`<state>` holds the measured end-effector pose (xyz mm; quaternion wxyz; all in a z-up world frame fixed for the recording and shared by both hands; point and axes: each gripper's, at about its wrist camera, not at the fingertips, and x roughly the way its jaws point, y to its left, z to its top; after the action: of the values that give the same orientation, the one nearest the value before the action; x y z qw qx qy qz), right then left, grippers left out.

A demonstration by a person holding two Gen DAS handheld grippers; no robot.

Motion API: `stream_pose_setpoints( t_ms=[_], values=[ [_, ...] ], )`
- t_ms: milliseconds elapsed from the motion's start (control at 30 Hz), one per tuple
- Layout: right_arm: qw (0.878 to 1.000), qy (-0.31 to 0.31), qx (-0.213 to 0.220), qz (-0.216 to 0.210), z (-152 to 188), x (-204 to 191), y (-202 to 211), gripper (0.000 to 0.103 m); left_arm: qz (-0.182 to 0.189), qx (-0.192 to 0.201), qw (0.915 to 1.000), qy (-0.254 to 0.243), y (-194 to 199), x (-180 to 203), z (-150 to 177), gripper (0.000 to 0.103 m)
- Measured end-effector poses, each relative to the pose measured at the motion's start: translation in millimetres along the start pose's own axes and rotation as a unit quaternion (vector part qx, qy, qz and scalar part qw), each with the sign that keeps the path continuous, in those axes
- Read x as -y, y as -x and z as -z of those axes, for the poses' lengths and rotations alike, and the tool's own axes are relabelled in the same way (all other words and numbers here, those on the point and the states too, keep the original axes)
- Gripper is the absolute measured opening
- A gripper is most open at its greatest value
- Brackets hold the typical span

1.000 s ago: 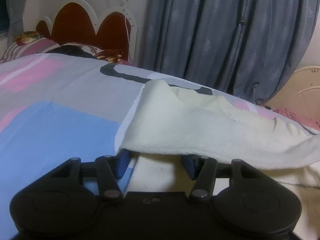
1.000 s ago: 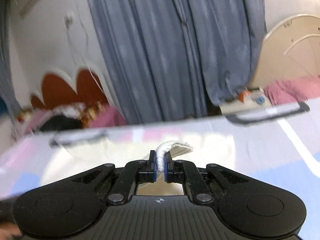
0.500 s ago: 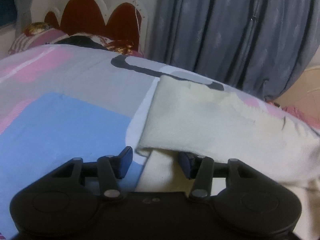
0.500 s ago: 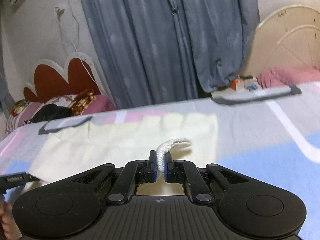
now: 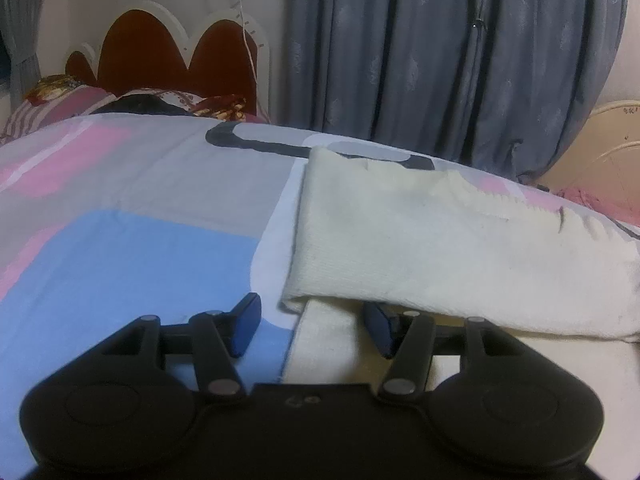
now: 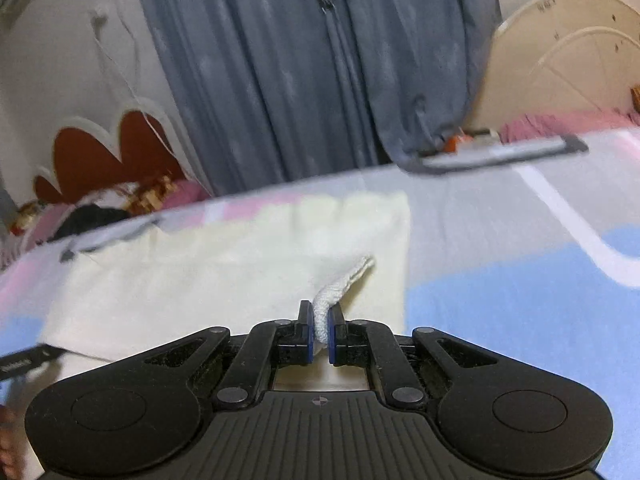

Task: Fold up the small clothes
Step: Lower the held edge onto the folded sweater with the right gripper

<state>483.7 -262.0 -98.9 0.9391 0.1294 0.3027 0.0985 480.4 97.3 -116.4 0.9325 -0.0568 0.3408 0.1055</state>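
A cream cloth (image 5: 420,240) lies on the patterned bedsheet (image 5: 132,264), its far part folded over toward me. The fold's near edge hangs just past my left gripper (image 5: 312,322), and the right fingertip (image 5: 376,326) sits under that edge. This gripper's jaws are opening and the pads press on nothing; the cloth's lower layer lies beneath them. In the right wrist view the same cloth (image 6: 224,276) spreads over the bed. My right gripper (image 6: 319,316) is shut on a bunched-up corner of it, which rises in a ridge from the pads.
A dark red headboard (image 5: 160,52) with pillows stands at the far left. Grey-blue curtains (image 5: 460,52) hang behind the bed, and a cream headboard (image 6: 560,56) stands at the right. A person's fingers (image 6: 8,444) show at the lower left edge of the right wrist view.
The folded layer, draped over my left fingertips a second ago, has sunk flat onto the bed and lies clear of the pads. My right gripper has come lower, still clamped on the corner.
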Motion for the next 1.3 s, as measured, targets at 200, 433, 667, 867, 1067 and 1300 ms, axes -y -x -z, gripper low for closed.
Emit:
stream_pose_setpoints(
  t_ms=[200,433,667,867,1067,1300],
  values=[
    [0.998,0.053,0.015,0.009,-7,-13,9,0.006,0.006,0.006,1.0,0.002,7,0,5,0.057],
    [0.999,0.025,-0.042,0.02,17,4,-12,0.006,0.053,0.042,0.9977,-0.002,41,-2,21,0.052],
    [0.999,0.023,-0.043,0.016,22,5,-15,0.006,0.123,0.006,0.9915,-0.042,26,28,14,0.031],
    [0.999,0.023,-0.036,0.014,21,10,-17,0.006,0.135,0.033,0.9896,-0.034,18,31,11,0.027],
    [0.999,0.013,-0.032,0.014,23,10,-18,0.006,0.133,0.038,0.9894,-0.046,4,47,-1,0.026],
    [0.999,-0.012,-0.033,0.006,19,13,-23,0.006,0.134,0.026,0.9886,-0.063,-6,62,-2,0.026]
  ],
)
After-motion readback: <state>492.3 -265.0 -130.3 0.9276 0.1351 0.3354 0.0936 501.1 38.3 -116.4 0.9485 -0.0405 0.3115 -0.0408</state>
